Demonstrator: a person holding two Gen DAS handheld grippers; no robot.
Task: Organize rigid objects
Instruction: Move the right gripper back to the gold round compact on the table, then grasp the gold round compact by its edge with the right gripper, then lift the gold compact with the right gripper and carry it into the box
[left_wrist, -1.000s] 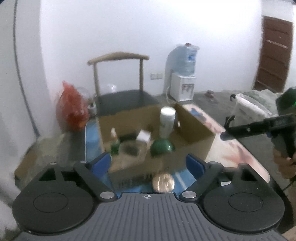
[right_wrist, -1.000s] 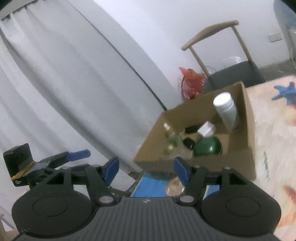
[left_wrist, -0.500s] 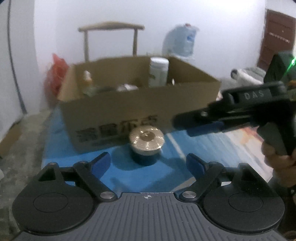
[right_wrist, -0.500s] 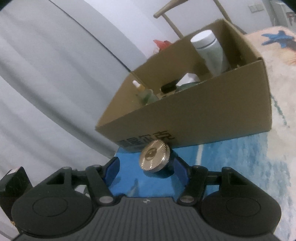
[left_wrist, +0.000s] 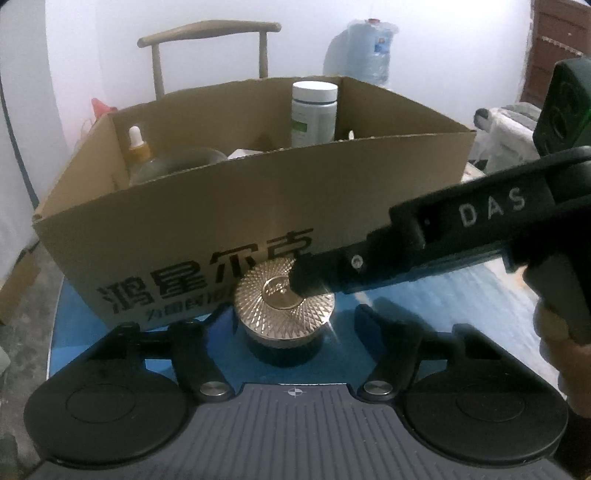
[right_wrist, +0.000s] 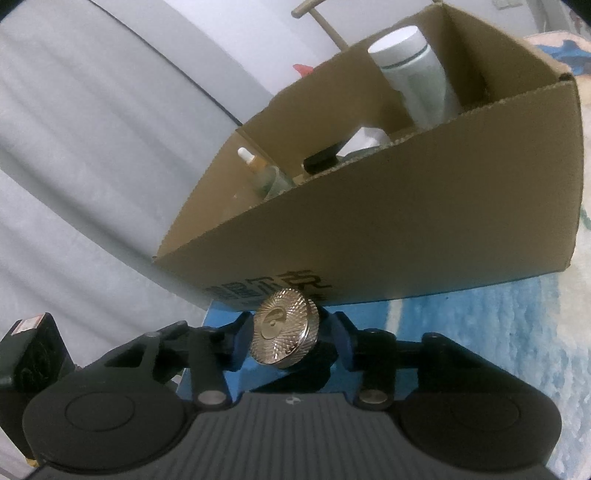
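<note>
The right claw (right_wrist: 291, 341) had just been closing on the jar (right_wrist: 284, 338) between its fingers, before the box (right_wrist: 406, 236). The left claw (left_wrist: 291, 325) had been closing too, jar between, untouched. Risk: both squeezing could tip it.

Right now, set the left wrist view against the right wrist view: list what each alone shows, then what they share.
Left wrist only: the clear water jug against the wall, the brown wooden door, the person's hand.

Right wrist only: the grey pleated curtain.

Both: the brown cardboard box, the tall white plastic bottle and dropper bottle inside it, the dark jar with a gold ribbed lid, which the right gripper straddles, on the blue mat.
</note>
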